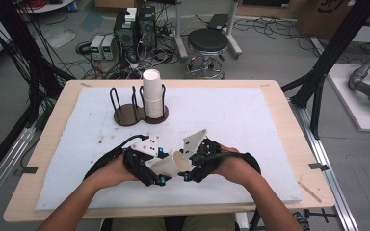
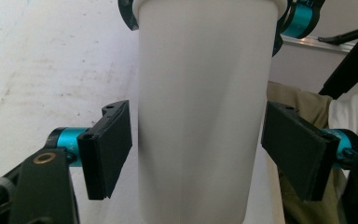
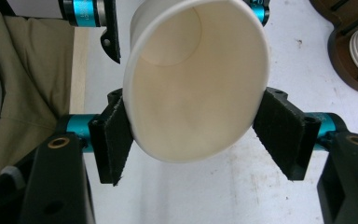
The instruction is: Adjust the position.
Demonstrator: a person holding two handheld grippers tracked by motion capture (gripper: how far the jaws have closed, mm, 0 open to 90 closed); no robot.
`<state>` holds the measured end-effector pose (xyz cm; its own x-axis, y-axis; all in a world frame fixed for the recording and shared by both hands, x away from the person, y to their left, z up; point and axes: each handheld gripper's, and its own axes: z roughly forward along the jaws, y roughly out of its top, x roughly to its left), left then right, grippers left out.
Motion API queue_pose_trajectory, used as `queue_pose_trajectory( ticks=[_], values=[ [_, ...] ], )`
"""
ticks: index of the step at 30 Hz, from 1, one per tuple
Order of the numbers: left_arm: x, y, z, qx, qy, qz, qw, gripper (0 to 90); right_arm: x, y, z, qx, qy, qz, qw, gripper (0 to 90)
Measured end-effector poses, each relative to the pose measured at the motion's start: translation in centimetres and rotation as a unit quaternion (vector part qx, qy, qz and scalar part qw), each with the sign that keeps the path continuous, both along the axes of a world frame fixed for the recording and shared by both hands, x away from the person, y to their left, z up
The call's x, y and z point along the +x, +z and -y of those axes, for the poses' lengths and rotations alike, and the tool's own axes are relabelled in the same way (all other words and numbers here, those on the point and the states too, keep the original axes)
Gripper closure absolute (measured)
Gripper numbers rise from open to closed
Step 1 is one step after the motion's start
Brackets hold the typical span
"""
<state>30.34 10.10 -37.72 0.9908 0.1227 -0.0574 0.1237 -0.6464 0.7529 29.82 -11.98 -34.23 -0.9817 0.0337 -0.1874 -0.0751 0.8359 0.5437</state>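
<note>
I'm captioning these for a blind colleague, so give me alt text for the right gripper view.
A white paper cup lies on its side with its open mouth facing the camera, between the right gripper's two black jaws, squeezed oval. It sits above a white table cover, and a brown cup rack shows at the upper right.

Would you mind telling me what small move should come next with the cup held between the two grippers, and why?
Probably close the left gripper on the paper cup: its pads flank the cup's body with what looks like a sliver of gap, while the right gripper pinches it near the rim.
</note>
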Motion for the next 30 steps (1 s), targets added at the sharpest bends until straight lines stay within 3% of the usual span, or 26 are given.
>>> queue_pose_trajectory(
  ticks=[6, 15, 22, 27, 28, 30],
  values=[
    [0.1, -0.3, 0.3, 0.016, -0.008, -0.001, 0.9998, 28.5, -0.2, -0.1, -0.3, -0.011, 0.002, -0.004, 0.9999, 31.5],
    [0.0, -0.7, 0.7, 0.023, -0.017, 0.001, 0.9996, 34.3, -0.2, -0.3, -0.7, -0.024, 0.007, -0.008, 0.9996, 31.6],
    [0.0, -0.9, 0.7, 0.012, -0.016, 0.001, 0.9998, 33.8, -0.3, -0.4, -0.7, -0.025, 0.003, -0.01, 0.9996, 28.6],
    [0.1, -1.2, 0.4, -0.011, -0.006, -0.004, 0.9999, 31.8, 0.0, -0.2, -0.3, 0.01, -0.007, -0.021, 0.9997, 23.4],
    [0.3, -1.4, 0.1, -0.021, 0.001, -0.009, 0.9997, 31.2, 0.2, 0.0, 0.0, 0.035, -0.013, -0.028, 0.9989, 21.4],
    [0.4, -1.6, -0.3, -0.036, 0.013, -0.008, 0.9992, 30.7, 0.3, 0.3, 0.4, 0.062, -0.015, -0.034, 0.9974, 21.4]
  ],
)
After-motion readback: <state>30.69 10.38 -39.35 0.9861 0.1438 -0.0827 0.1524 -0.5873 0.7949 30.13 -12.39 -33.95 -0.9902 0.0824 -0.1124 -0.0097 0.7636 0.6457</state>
